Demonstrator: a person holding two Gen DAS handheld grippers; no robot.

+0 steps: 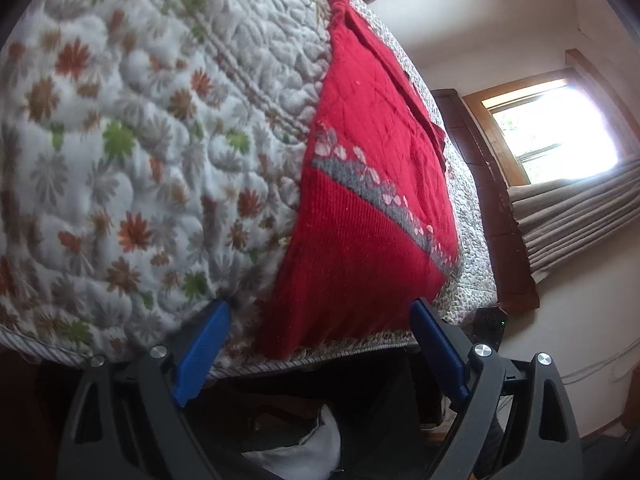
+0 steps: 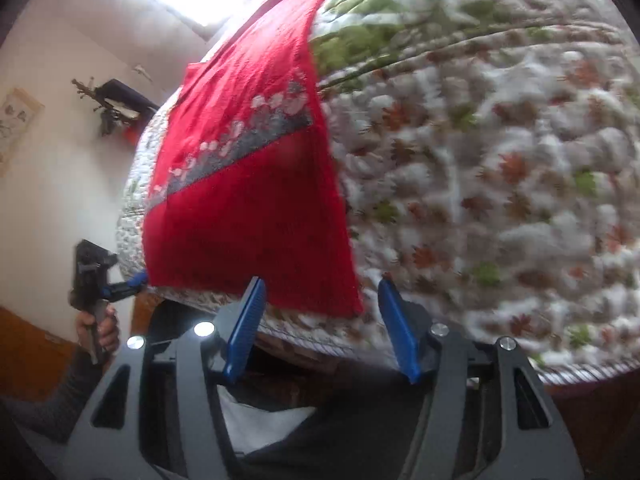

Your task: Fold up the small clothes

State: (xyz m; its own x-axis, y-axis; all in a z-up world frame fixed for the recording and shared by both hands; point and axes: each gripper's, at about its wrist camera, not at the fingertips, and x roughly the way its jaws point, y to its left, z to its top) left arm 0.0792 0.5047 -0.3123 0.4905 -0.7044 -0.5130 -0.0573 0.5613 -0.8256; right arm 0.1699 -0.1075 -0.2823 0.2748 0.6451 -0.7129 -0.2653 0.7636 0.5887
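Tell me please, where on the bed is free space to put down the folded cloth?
The floral quilt is bare across the wide stretch beside the red sweater, from the sweater's long edge out to the quilt's near hem. The other side is tight: only a narrow quilt strip lies between sweater and bed edge.

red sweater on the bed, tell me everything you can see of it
The red sweater is a knit garment with a ribbed lower part and a diagonal grey band edged with pale pink blotches. It lies spread flat on the floral quilt, its hem at the bed's near edge, its far end bunched. The open left gripper faces the hem, one corner near a fingertip; the open right gripper brackets the other corner. Neither grips it.
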